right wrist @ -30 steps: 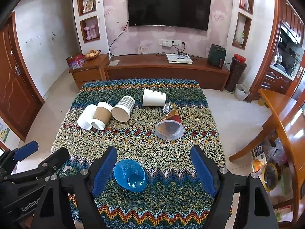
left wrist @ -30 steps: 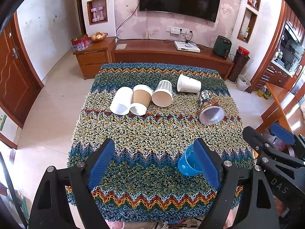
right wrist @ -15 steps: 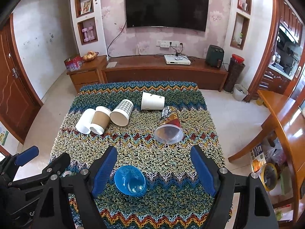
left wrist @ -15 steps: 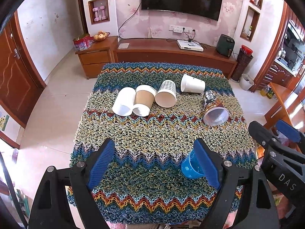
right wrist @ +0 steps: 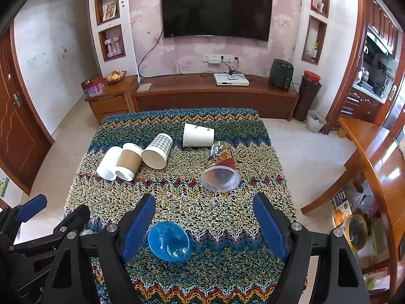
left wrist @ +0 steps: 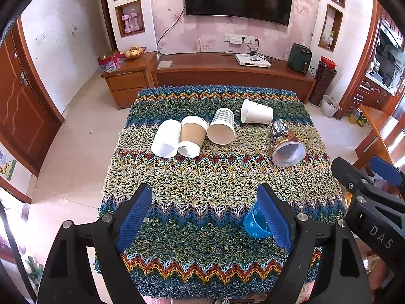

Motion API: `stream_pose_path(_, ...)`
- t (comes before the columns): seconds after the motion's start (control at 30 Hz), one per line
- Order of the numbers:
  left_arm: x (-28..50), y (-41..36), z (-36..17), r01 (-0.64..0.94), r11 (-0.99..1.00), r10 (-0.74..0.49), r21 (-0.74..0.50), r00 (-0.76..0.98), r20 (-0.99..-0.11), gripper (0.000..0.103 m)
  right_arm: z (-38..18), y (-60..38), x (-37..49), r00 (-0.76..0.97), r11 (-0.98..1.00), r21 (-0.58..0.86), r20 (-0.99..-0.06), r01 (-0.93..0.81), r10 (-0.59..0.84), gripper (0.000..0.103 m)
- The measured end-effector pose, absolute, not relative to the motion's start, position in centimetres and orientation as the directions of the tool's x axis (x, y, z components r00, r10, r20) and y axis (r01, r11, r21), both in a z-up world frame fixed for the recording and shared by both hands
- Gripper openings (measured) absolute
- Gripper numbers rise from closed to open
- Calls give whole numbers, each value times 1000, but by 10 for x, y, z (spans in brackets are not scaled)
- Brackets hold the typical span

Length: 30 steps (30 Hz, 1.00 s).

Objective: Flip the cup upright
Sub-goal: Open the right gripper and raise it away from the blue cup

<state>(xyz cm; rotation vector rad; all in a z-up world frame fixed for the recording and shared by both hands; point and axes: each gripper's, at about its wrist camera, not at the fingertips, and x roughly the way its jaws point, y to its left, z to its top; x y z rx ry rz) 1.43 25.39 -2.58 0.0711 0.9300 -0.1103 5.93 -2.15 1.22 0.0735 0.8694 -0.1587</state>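
Several cups lie on their sides on a table under a knitted zigzag cloth (left wrist: 202, 177). A blue plastic cup (right wrist: 169, 243) lies nearest, its mouth toward me; in the left wrist view it (left wrist: 254, 224) is partly hidden behind a finger. A clear printed cup (right wrist: 220, 168), a checked cup (right wrist: 157, 150), a brown sleeved cup (right wrist: 128, 160) and two white cups (right wrist: 109, 162) (right wrist: 198, 135) lie farther back. My left gripper (left wrist: 205, 217) is open and empty above the near edge. My right gripper (right wrist: 203, 224) is open and empty, the blue cup just right of its left finger.
A wooden TV cabinet (right wrist: 215, 96) and wall TV (right wrist: 216, 12) stand behind the table. A wooden side table (right wrist: 374, 152) stands to the right with clutter beneath it. A door (left wrist: 17, 101) is at the left. Tiled floor surrounds the table.
Both grippers have drawn back and risen slightly, so the table and cups look smaller and farther. No cup has moved. Both grippers stay open.
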Motion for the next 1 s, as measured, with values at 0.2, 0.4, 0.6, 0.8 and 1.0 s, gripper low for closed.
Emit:
stream_pose_path(0.2,15,252,-27,136,991,-64,19,579,-813,87,10,-22,60,626,985,-3,-772,172,-111,80)
stream_pose_path(0.4,17,256,-30,124,992,-57,17,569,-821,87,9,-21,60,621,985,-12,-775,172,-118,80)
stream_pose_path(0.6,17,256,-31,127,992,-57,18,562,-825,87,8,-19,60,619,985,-10,-777,171,-115,80)
stream_pose_path(0.8,16,257,-32,124,992,-53,20,558,-828,87,9,-18,60,618,986,-9,-778,169,-113,80)
stream_pose_path(1.0,15,256,-33,124,992,-49,23,552,-832,87,8,-18,60,616,985,-4,-780,170,-110,80)
